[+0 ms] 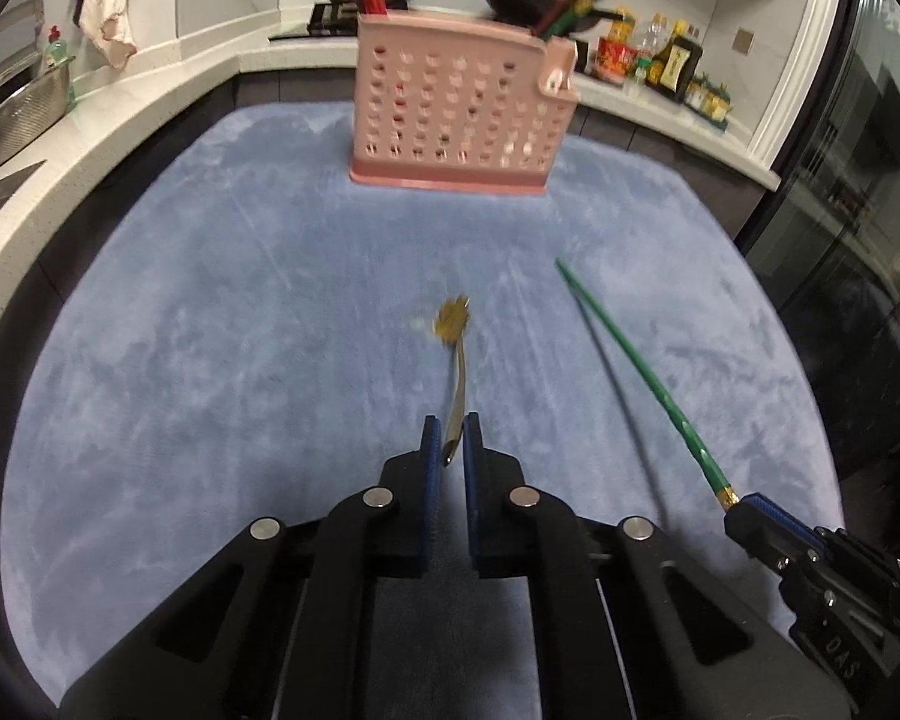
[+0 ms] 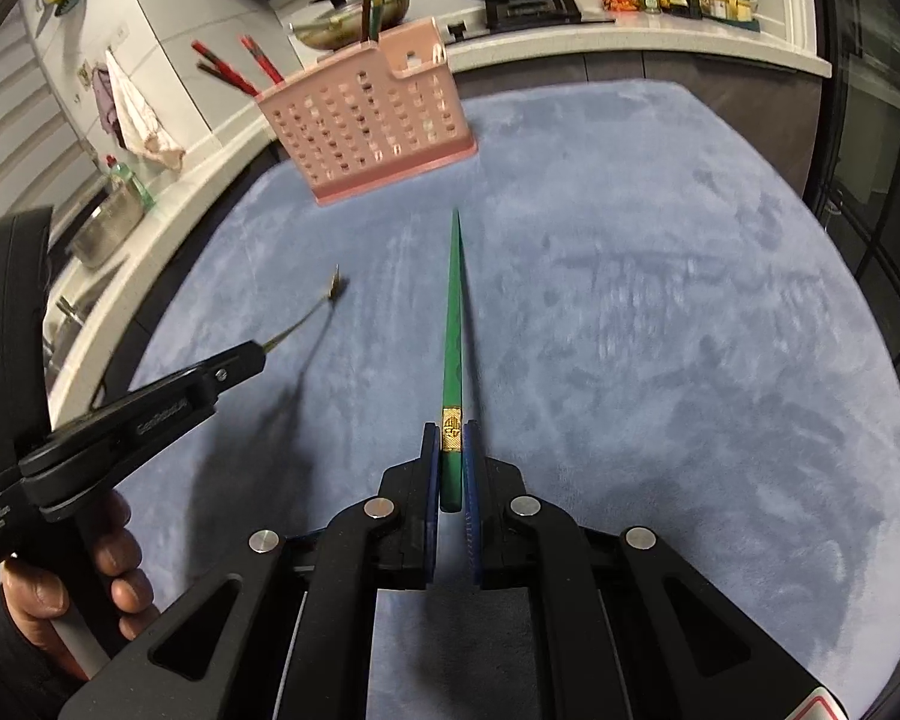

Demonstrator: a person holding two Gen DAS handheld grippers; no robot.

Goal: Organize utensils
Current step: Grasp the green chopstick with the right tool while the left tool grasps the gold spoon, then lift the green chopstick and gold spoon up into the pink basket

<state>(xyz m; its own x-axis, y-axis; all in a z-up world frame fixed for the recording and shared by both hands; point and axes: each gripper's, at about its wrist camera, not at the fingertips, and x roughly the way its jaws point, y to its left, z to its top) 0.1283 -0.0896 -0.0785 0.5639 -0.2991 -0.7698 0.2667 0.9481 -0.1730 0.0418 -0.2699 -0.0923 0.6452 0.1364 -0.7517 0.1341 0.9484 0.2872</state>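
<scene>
Blurring fork (image 1: 453, 324) tines, holder (image 1: 459, 114) contents partly hidden

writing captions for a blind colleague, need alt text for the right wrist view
The right gripper holds a green chopstick between its fingers, pointing toward a pink perforated utensil holder on a blue cloth. At left, the left gripper holds a small fork. Red chopsticks already stand in the holder.

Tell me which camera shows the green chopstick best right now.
The right wrist view: the green chopstick runs straight up mid-frame, its gold band clamped in the right gripper. The left wrist view shows it slanting at the right, thinner, over the blue mat.
</scene>
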